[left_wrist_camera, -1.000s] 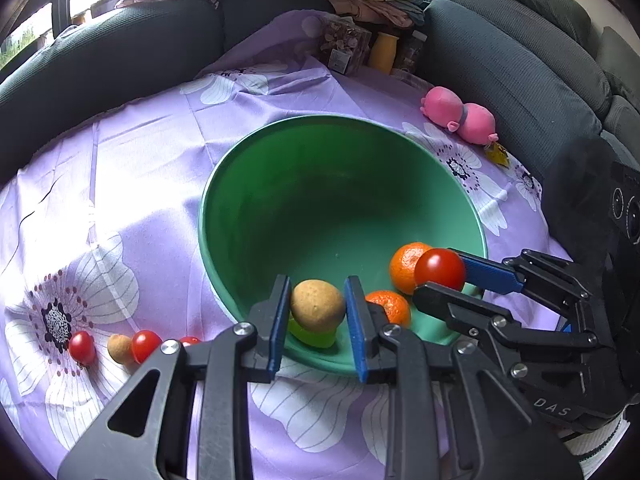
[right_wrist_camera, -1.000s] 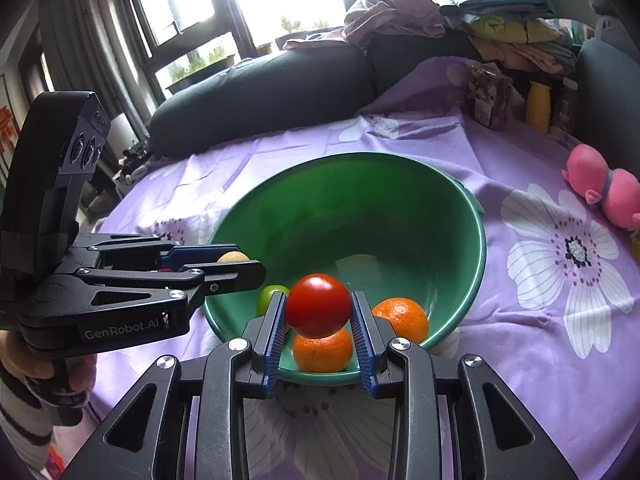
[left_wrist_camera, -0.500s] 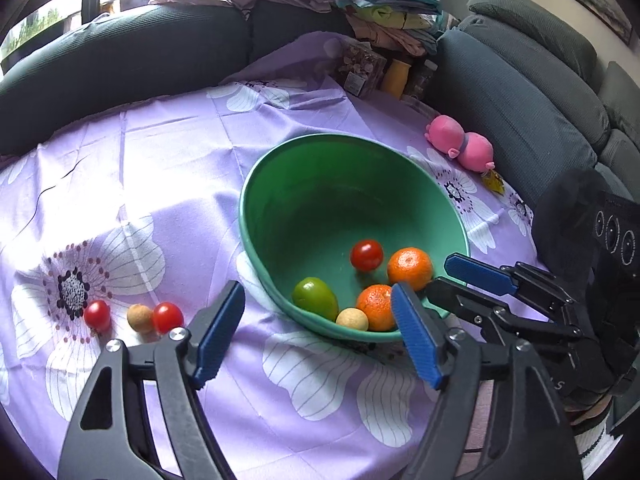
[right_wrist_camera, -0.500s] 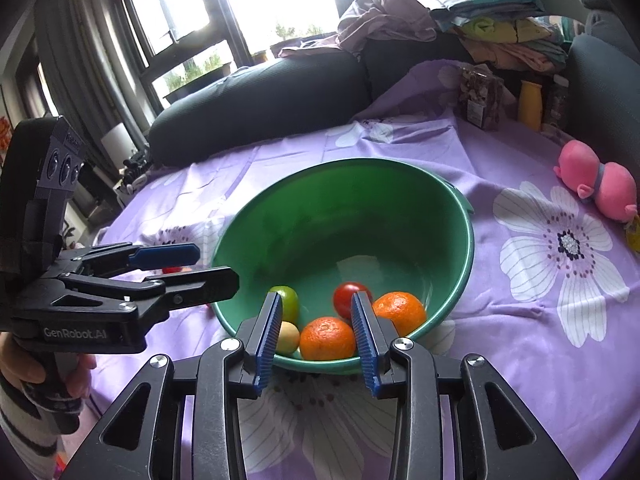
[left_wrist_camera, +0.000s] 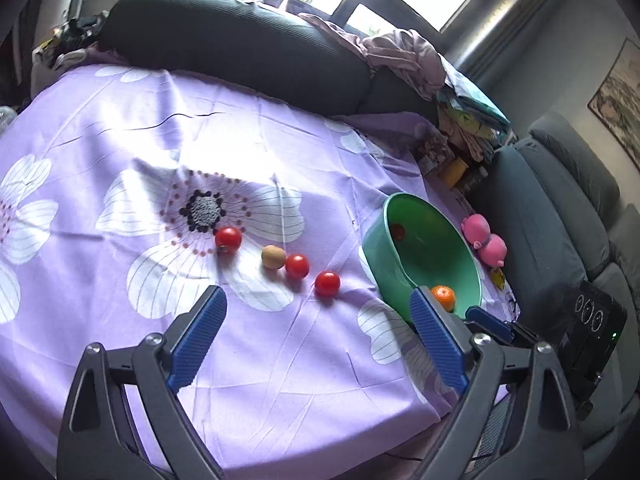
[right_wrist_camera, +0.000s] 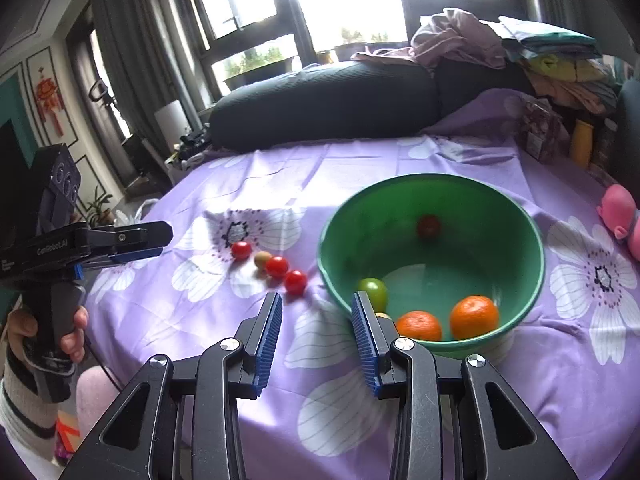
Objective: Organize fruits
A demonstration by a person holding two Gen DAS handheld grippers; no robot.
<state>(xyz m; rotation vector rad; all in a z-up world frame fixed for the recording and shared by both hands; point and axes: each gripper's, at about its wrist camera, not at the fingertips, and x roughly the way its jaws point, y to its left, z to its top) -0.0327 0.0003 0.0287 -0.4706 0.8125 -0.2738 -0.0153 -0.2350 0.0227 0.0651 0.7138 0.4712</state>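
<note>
My left tool [left_wrist_camera: 316, 344] is spread wide and empty above the purple flowered cloth [left_wrist_camera: 160, 152] on the desk. My right tool [right_wrist_camera: 316, 340] is parted too, holding nothing, just short of the green bowl [right_wrist_camera: 536, 236]. Ahead of the left tool, three red tomatoes [left_wrist_camera: 327, 283] and a small tan fruit [left_wrist_camera: 273, 257] form a row running up-left across a printed flower, apart from the bowl. Inside the bowl lie two oranges [right_wrist_camera: 474, 317], a green fruit [right_wrist_camera: 374, 290] and a blurred tomato [right_wrist_camera: 428, 226]. A pink toy [left_wrist_camera: 484, 240] sits beyond the bowl, near the dark sofa [left_wrist_camera: 240, 40].
</note>
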